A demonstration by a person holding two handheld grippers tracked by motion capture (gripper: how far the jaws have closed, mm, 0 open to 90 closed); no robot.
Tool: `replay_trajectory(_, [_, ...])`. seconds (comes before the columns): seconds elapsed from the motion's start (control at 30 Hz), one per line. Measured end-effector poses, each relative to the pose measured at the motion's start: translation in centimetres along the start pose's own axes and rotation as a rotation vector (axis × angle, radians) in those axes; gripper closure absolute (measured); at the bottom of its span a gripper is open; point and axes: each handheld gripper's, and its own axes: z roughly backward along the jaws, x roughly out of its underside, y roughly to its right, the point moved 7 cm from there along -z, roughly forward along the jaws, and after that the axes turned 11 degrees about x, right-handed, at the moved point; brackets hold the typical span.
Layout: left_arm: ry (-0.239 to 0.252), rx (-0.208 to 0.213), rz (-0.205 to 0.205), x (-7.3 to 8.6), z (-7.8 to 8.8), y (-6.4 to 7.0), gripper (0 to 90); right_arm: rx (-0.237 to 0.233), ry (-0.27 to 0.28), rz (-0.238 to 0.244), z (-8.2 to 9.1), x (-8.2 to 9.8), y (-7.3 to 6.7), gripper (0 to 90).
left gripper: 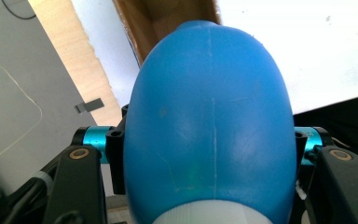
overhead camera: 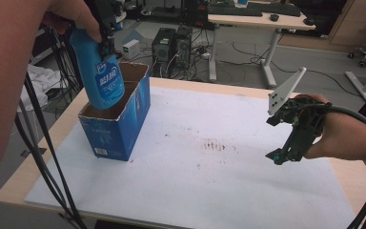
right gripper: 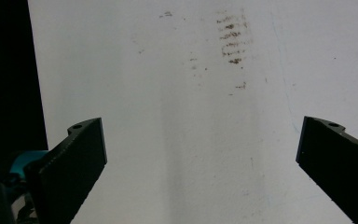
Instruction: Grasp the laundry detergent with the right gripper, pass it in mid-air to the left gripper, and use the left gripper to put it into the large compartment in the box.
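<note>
Hovering over the open carton, item one: a blue bottle (overhead camera: pixel 99 71), held upside-down, white cap uppermost in the left tool (overhead camera: pixel 106 36), its rounded base just at the mouth of the box. The left tool's jaws are clamped on the bottle near its neck; in the left gripper view the blue body (left gripper: pixel 209 121) sits squeezed between both black jaws. Item two: a blue cardboard box (overhead camera: pixel 119 125), flaps open, brown inside, standing upright at the left part of the table (overhead camera: pixel 19 183), on the white mat (overhead camera: pixel 228 191) that covers most of it. Item three: the right tool (overhead camera: pixel 277 157), held in the person's right hand well apart from the box at the right side of the mat, jaws standing wide with nothing between them; the right gripper view looks down past them on bare mat and a patch of brown stains (right gripper: pixel 233 39). Step in hand, by my reading: lowering the bottle into the box, not yet released. The next move would call for centring the bottle over the opening, clear of the near flap, sinking it until it rests inside, then parting the jaws. The box is light and unsteadied; a nudge on its rim could shift or tip it, so the idle right tool might brace it.
</note>
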Motion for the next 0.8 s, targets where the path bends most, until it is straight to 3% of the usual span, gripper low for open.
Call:
replay_trajectory(0.13, [-0.01, -0.006, -0.016, -0.3, -1.4, -0.7, 39.5, 0.0, -0.008, -0.001, -0.2, 0.2, 0.0, 0.9])
replay_trajectory(0.3, [-0.022, 0.011, -0.08, -0.8, -3.5, -1.2, 39.5, -0.001, -0.009, -0.005, -0.3, 0.3, -0.1, 0.9])
replay_trajectory(0.53, [-0.068, 0.016, -0.217, -1.5, -7.0, -1.5, 39.5, -0.005, -0.019, -0.011, -0.7, 0.5, -0.2, 0.9])
replay_trajectory(0.67, [-0.092, -0.017, -0.352, -1.8, -8.8, -1.8, 39.5, -0.006, -0.02, -0.011, -0.9, 0.5, -0.4, 0.9])
replay_trajectory(0.8, [-0.111, -0.024, -0.436, -2.0, -10.5, -2.3, 39.4, -0.006, -0.031, -0.008, -1.0, 0.6, -0.4, 0.9])
